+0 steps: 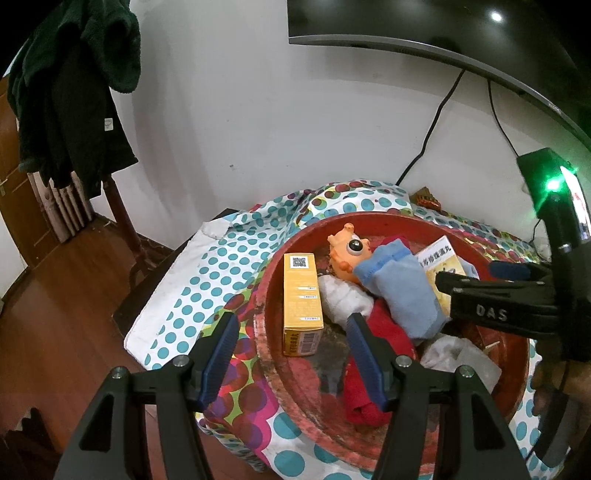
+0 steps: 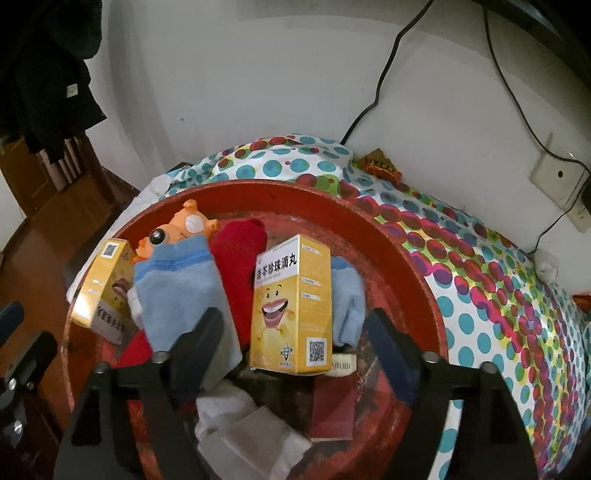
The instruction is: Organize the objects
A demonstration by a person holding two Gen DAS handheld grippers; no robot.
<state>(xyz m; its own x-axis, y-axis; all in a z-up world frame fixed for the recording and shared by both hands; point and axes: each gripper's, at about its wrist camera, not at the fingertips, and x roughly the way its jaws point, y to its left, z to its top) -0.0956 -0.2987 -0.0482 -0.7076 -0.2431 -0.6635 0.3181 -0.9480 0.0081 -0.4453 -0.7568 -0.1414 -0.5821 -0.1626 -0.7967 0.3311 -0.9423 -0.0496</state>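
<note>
A round red tray (image 1: pixel 269 288) (image 2: pixel 413 258) lies on a dotted cloth. In it are two yellow medicine boxes: one (image 1: pixel 301 302) (image 2: pixel 101 288) at the left, one (image 2: pixel 291 306) (image 1: pixel 441 267) standing at the middle. There is also an orange toy (image 1: pixel 349 258) (image 2: pixel 177 229), a light blue sock (image 1: pixel 402 291) (image 2: pixel 181 291), a red sock (image 1: pixel 373 369) (image 2: pixel 240 266) and white cloth (image 1: pixel 343 299) (image 2: pixel 251 435). My left gripper (image 1: pixel 291 343) is open above the left box's near end. My right gripper (image 2: pixel 291 350) (image 1: pixel 461 288) is open, its jaws either side of the standing box.
The dotted cloth (image 1: pixel 221 254) (image 2: pixel 480 280) covers a table against a white wall. Black cables (image 2: pixel 384 74) hang from a monitor (image 1: pixel 424 29). Dark clothes (image 1: pixel 70 92) hang on a rack at the left. A wall socket (image 2: pixel 561 181) is at the right.
</note>
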